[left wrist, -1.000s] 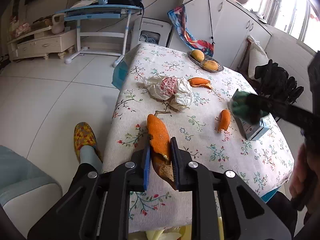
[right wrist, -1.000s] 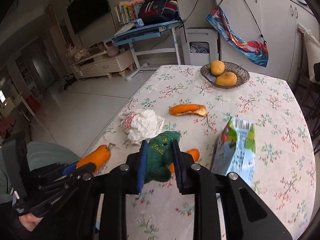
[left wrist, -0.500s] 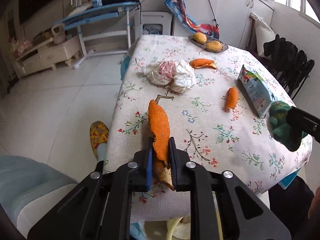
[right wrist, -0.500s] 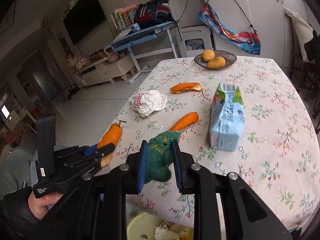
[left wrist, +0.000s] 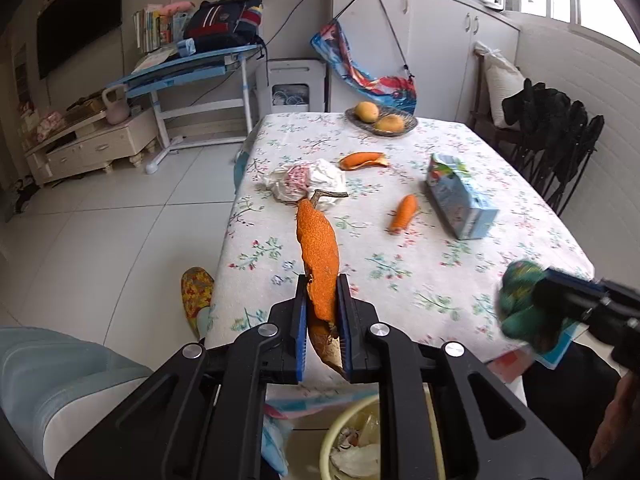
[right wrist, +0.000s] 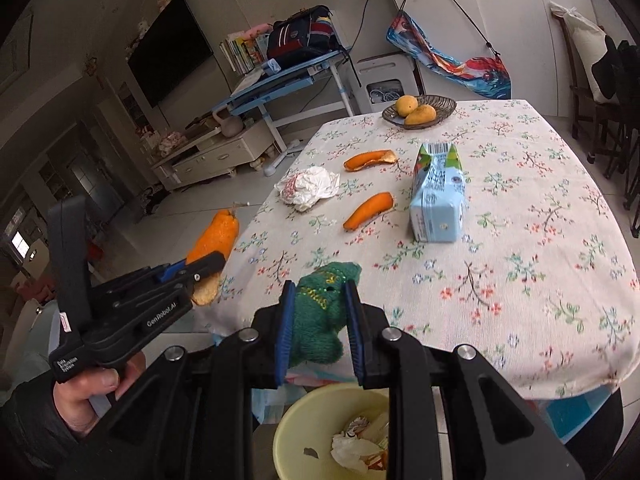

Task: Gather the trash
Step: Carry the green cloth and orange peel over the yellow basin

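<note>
Over on the left, the left hand-held gripper (left wrist: 322, 300) is clamped narrow on a long strip of orange peel (left wrist: 318, 248), its blue pads (left wrist: 301, 320) pressing both sides; the peel sticks out forward with a dry stem at its far tip, and it is up off the worktop (right wrist: 520, 280), held past the near left corner. From the right wrist view you can see the person's hand (right wrist: 92, 392) wrapped round that gripper's handle. Just to the right of it, the right hand-held gripper (right wrist: 320, 320) is squeezed tight on a green knitted scrap (right wrist: 324, 312), which bulges out between the pads; it sits at the near edge of the worktop. Directly below both grippers stands a pale yellow trash bin (right wrist: 296, 432) on the floor, with crumpled paper and wrappers already in it.

Now onto the floral tablecloth, left to right: a crumpled white plastic wrapper (right wrist: 308, 188) near the left edge; beyond it and a little right, a curled piece of orange peel (right wrist: 370, 160); nearer, a second straight piece of peel (right wrist: 368, 210); then just beside that a light-blue drink carton (right wrist: 438, 200) lying on its side, barcode end pointing away. At the far end sits a dark woven fruit dish (right wrist: 446, 104) holding two yellow mangoes (right wrist: 418, 112), touching each other.
</note>
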### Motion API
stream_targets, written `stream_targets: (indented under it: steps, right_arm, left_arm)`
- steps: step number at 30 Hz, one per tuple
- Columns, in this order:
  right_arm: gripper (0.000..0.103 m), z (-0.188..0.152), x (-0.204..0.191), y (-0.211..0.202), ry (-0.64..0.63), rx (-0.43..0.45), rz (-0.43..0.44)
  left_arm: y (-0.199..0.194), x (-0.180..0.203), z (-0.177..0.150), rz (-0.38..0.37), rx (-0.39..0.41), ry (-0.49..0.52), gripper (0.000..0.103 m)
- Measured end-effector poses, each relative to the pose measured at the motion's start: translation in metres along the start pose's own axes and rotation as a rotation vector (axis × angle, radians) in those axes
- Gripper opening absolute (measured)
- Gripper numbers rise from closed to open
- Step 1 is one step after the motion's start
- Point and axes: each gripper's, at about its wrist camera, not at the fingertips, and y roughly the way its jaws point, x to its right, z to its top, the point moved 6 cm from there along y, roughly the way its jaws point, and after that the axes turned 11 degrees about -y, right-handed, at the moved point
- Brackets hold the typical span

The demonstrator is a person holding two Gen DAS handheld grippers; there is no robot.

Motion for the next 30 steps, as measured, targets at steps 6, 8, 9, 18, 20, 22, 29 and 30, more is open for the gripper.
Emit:
stream_targets:
  steps: [6, 8, 9, 18, 20, 22, 29, 30]
  right_arm:
    - [0.025, -0.026, -0.008, -0.006, 0.009, -0.026, 0.009]
    - [0.025, -0.036, -0.011, -0.007, 0.015, -0.038, 0.013]
    - [0.025, -0.041, -0.012, -0.007, 0.018, -0.044, 0.014]
    - [0.025, -0.094, -0.026, -0.002, 0.034, -0.123, 0.036]
    - [0.025, -0.104, -0.027, 0.001, 0.041, -0.14, 0.04]
    - [0.025, -0.114, -0.028, 0.004, 0.047, -0.158, 0.042]
    - [0.027, -0.138, -0.019, 0.015, 0.078, -0.208, 0.038]
    - [0.027, -0.142, -0.018, 0.018, 0.079, -0.22, 0.036]
  left_arm:
    - [-0.025, 0.007, -0.014, -0.032, -0.001, -0.003, 0.013]
    - [-0.032, 0.009, -0.021, -0.042, -0.005, -0.002, 0.013]
    - [-0.035, 0.01, -0.024, -0.045, -0.007, -0.001, 0.013]
    - [-0.055, 0.025, -0.06, -0.078, -0.048, 0.022, 0.013]
    - [-0.057, 0.027, -0.072, -0.088, -0.071, 0.023, 0.013]
    - [-0.057, 0.029, -0.082, -0.092, -0.09, 0.026, 0.013]
    - [-0.041, 0.032, -0.12, -0.099, -0.193, 0.023, 0.013]
    - [-0.036, 0.033, -0.127, -0.098, -0.217, 0.023, 0.013]
